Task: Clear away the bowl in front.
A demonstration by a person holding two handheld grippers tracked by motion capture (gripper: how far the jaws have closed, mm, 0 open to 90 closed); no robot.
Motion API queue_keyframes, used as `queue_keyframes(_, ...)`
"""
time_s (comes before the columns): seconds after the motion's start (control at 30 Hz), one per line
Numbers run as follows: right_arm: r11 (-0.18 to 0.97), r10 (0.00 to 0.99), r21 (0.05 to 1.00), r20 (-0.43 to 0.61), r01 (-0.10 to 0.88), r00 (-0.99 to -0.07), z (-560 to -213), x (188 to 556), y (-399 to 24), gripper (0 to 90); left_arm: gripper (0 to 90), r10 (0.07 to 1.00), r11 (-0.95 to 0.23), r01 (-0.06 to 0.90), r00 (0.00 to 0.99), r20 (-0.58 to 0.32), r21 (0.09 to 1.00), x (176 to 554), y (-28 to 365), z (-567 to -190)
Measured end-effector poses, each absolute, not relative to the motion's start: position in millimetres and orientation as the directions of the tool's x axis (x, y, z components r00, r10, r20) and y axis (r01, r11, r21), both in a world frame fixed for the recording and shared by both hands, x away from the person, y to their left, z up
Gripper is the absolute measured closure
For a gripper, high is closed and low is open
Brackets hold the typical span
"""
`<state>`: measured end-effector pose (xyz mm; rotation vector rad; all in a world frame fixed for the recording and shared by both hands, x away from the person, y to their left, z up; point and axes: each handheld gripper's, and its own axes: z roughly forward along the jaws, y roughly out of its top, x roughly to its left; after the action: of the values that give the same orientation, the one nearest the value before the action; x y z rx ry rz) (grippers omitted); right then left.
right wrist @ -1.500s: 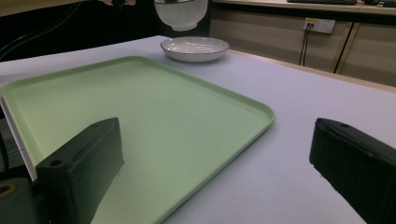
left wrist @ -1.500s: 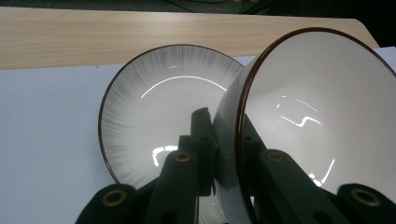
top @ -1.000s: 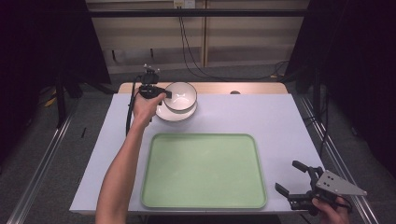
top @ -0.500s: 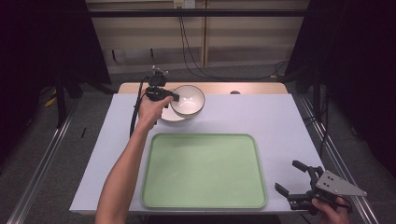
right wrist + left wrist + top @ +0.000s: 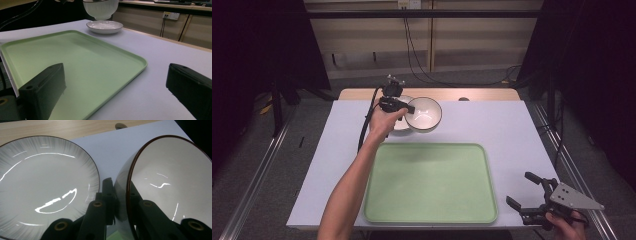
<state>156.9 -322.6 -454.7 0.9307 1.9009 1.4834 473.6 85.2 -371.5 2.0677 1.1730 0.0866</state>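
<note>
Gripping white, dark-rimmed bowl (image 5: 424, 113) by its wall, left gripper (image 5: 398, 105) clenched, right gripper (image 5: 526, 200) released

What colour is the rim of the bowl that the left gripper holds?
Dark brown, a thin line round the white bowl; clearest in the left gripper view.

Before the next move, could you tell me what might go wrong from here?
The left gripper pinches only the bowl's thin rim, so the tilted bowl could slip out. It hangs just above the plate and might knock it. Set down carelessly, it could catch the green tray's raised edge.
</note>
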Motion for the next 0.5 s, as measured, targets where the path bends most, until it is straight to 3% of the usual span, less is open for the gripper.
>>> queue_keyframes(0.5, 0.147, 0.795, 0.972, -0.005, 0.185, -0.607, -454, 156, -323, 2.3, 82.3, 0.719, -0.337, 0.700, 0.623, -0.307, 0.630, 463, 55, -374)
